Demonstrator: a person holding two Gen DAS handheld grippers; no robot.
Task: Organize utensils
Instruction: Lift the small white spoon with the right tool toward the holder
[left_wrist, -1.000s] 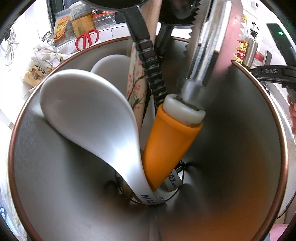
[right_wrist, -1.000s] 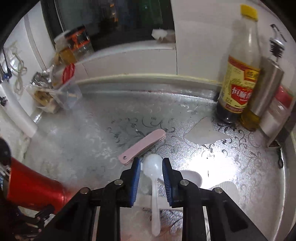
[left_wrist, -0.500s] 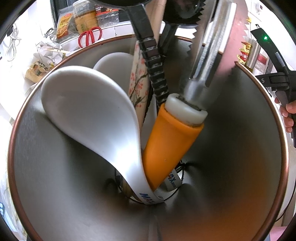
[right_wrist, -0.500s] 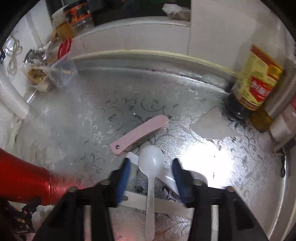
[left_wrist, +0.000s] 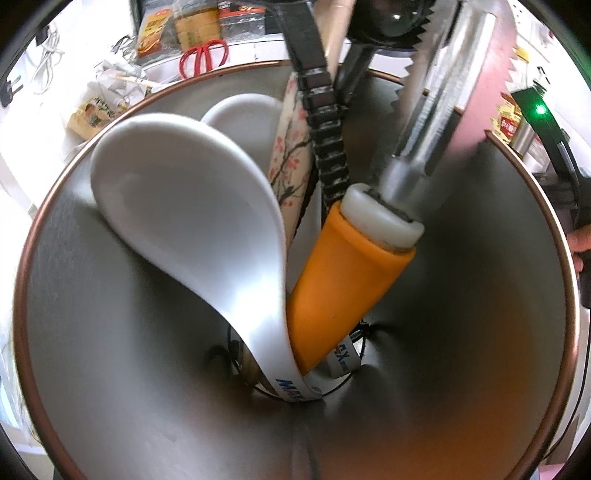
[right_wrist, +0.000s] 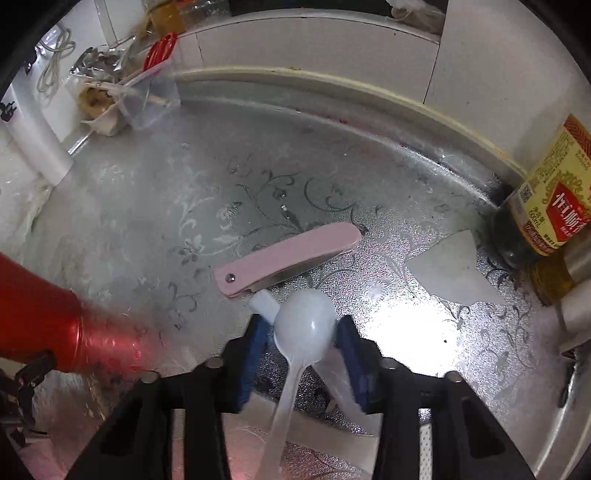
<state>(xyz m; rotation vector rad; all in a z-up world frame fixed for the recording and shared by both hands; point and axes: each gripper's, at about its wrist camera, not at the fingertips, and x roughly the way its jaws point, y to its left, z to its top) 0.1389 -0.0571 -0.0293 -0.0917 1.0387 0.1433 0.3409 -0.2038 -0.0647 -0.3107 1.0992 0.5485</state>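
Observation:
The left wrist view looks straight down into a steel utensil holder (left_wrist: 110, 350) with a copper rim. In it stand a large white ceramic spoon (left_wrist: 192, 206), an orange-handled serrated knife (left_wrist: 351, 284), a blossom-printed handle (left_wrist: 291, 147) and a black-handled tool (left_wrist: 325, 129). The left gripper's fingers do not show. My right gripper (right_wrist: 303, 332) is open, its blue pads on either side of a small white plastic spoon (right_wrist: 304, 325) lying on the counter. A pink folding knife (right_wrist: 288, 258) lies just beyond it. The holder's red outside (right_wrist: 37, 314) shows at left.
A soy sauce bottle (right_wrist: 554, 199) and a steel oil bottle stand at the right against the wall. A clear plastic box (right_wrist: 147, 96), red scissors (right_wrist: 159, 51) and packets sit at the back left. More white utensils lie under the small spoon.
My right gripper opened wider and moved down and forward around the small white spoon. The left wrist view of the holder shifted only slightly.

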